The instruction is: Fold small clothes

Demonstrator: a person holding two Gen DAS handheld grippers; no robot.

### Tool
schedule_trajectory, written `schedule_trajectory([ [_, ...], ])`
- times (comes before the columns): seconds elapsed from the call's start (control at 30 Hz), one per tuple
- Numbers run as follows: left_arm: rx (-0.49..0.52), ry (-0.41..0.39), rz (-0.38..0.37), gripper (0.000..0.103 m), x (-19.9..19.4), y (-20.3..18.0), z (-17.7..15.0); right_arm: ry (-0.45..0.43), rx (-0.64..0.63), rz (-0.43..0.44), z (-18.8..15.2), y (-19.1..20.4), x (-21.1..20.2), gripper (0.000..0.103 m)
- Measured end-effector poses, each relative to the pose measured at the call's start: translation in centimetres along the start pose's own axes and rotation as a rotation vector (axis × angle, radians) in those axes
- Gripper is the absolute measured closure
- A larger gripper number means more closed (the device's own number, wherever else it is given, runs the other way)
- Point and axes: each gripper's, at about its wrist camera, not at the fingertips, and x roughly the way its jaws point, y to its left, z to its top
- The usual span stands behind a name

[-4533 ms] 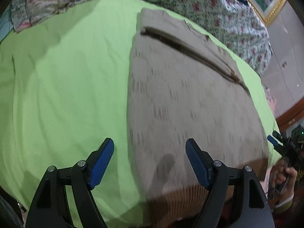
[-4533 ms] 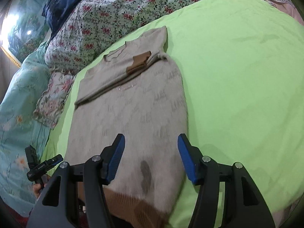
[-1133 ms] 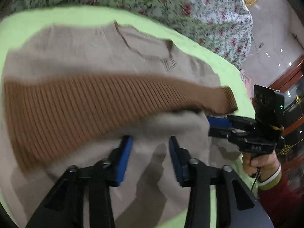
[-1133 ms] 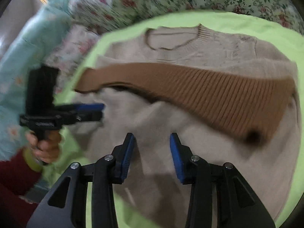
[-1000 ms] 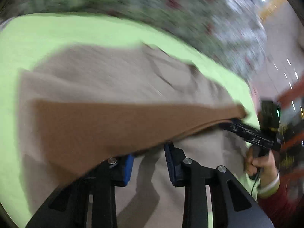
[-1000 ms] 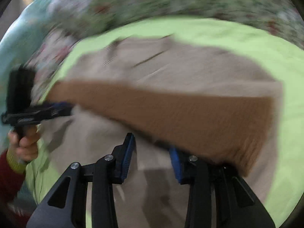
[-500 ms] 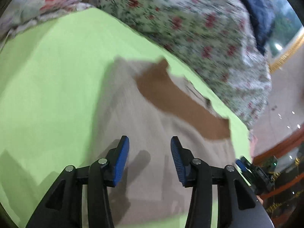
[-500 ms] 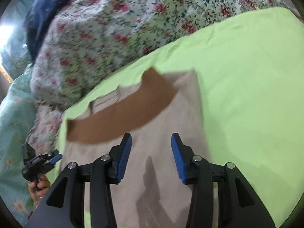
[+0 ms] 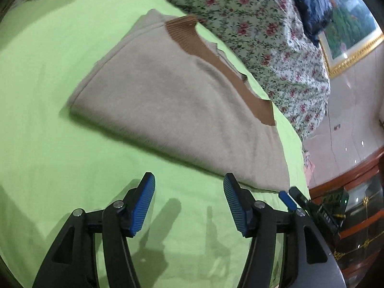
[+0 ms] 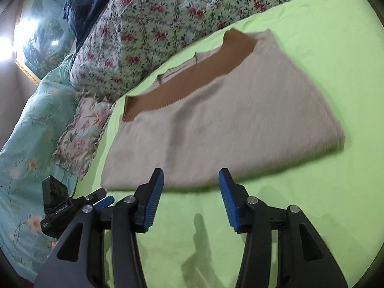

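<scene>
A beige sweater (image 9: 172, 100) lies folded in half on the lime green sheet (image 9: 48, 144), its brown ribbed hem (image 9: 216, 55) laid at the far edge near the neckline. It also shows in the right wrist view (image 10: 228, 124) with the brown hem (image 10: 192, 81) at the far side. My left gripper (image 9: 189, 204) is open and empty, just short of the sweater's near fold. My right gripper (image 10: 190, 199) is open and empty, at the near fold. The right gripper's tip shows in the left wrist view (image 9: 288, 199); the left gripper shows in the right wrist view (image 10: 100, 198).
A floral quilt (image 9: 252, 24) and a dark blue pillow (image 10: 91, 2) lie behind the sweater. A teal floral blanket (image 10: 28, 132) and a small floral cushion (image 10: 81, 132) sit at the bed's side. The bed edge, floor and wooden furniture (image 9: 355, 192) are at the right.
Both grippers let go of the sweater's hem after carrying it over to the neckline, opened wider and drew back toward me. The sweater now lies folded in half.
</scene>
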Motion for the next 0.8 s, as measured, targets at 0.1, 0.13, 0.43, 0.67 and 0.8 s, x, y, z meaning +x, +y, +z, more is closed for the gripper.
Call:
schedule_trajectory([
  [0.1, -0.047, -0.026, 0.02, 0.04, 0.1, 0.8, 0.0, 0.015, 0.014, 0.01, -0.8, -0.1, -0.1, 0.052],
  [0.13, -0.076, -0.041, 0.018, 0.038, 0.2, 1.2, 0.1, 0.019, 0.017, 0.014, -1.1, -0.1, -0.1, 0.052],
  [0.43, -0.185, -0.162, 0.05, 0.034, 2.0, 3.5, 5.1, 0.035, 0.016, 0.027, -1.3, 0.3, -0.1, 0.052],
  [0.67, -0.154, -0.214, 0.118, 0.061, 3.4, 3.5, 9.1, 0.037, 0.001, 0.02, 1.4, -0.5, 1.2, 0.051],
  [0.8, -0.056, -0.235, 0.104, 0.094, 3.1, 0.7, 9.7, 0.004, 0.007, 0.007, 4.8, -1.8, 1.7, 0.051],
])
